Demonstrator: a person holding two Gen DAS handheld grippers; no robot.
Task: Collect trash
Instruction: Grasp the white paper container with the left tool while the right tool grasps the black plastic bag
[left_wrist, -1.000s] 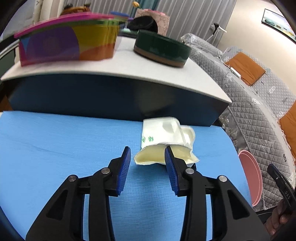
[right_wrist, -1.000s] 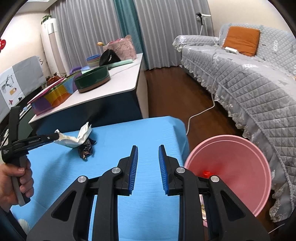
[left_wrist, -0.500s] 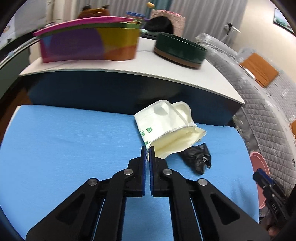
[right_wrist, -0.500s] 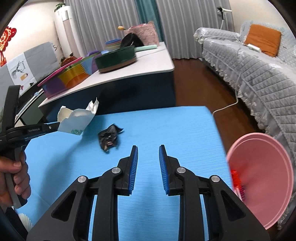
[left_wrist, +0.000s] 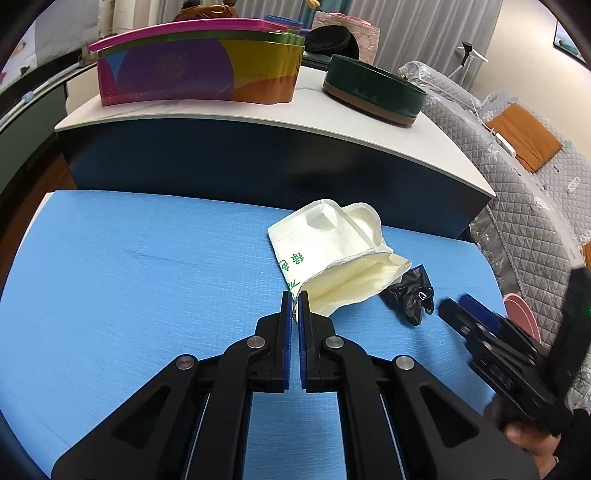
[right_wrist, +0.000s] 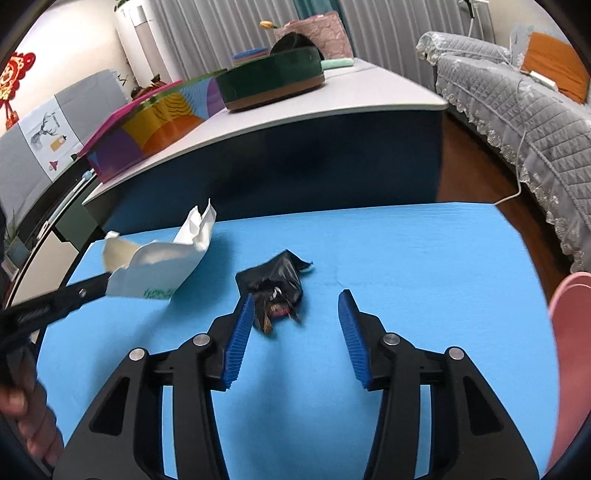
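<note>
My left gripper (left_wrist: 294, 295) is shut on the corner of a crumpled white paper bag (left_wrist: 332, 254) with green print and holds it above the blue table; it also shows in the right wrist view (right_wrist: 159, 266). A black crumpled wrapper (left_wrist: 410, 295) lies on the table to the right of the bag. In the right wrist view the wrapper (right_wrist: 275, 286) lies just ahead of my right gripper (right_wrist: 295, 297), near its left finger. The right gripper is open wide and empty.
The blue table (right_wrist: 406, 258) spreads under both grippers. A pink bin (right_wrist: 572, 354) stands off its right edge. Behind stands a white counter (left_wrist: 221, 118) with a colourful box (left_wrist: 199, 70) and a dark green round tin (left_wrist: 373, 90). A grey sofa (right_wrist: 517, 99) is at the right.
My left gripper closed on the paper bag and lifted it off the black wrapper. My right gripper swung left from the pink bin toward the wrapper and opened wide.
</note>
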